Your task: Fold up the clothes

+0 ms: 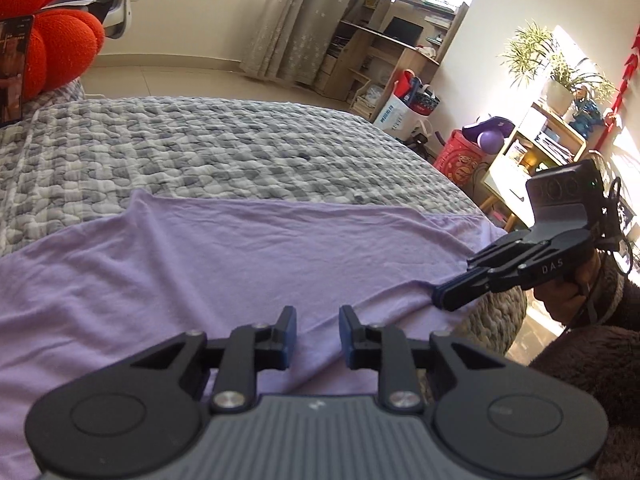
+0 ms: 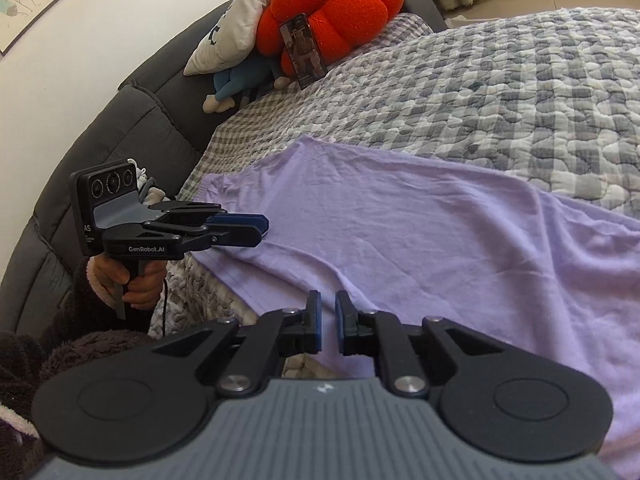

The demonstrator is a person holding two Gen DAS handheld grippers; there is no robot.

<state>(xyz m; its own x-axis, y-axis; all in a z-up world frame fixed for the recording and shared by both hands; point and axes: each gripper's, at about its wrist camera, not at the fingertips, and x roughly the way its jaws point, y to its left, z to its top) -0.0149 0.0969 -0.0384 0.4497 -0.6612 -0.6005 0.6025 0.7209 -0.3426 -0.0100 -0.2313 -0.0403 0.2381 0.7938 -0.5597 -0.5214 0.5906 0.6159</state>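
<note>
A lilac garment [image 1: 224, 256] lies spread flat on the checked grey quilt [image 1: 208, 148] of a bed; it also shows in the right wrist view [image 2: 420, 236]. My left gripper [image 1: 317, 322] hovers low over the garment's near edge, jaws apart with a gap and nothing between them; it appears from the side in the right wrist view [image 2: 262, 226]. My right gripper [image 2: 328, 312] sits at the garment's near edge, jaws a narrow gap apart and empty. In the left wrist view the right gripper [image 1: 440, 298] touches the garment's right hem near the bed edge.
A red plush cushion [image 2: 332, 8], a phone [image 2: 304, 50], a white pillow [image 2: 236, 28] and a blue plush toy [image 2: 236, 82] sit at the head of the bed. A grey padded headboard [image 2: 120, 152] runs along the left. Shelves, a red bin [image 1: 460, 160] and plants [image 1: 560, 68] stand beyond the bed.
</note>
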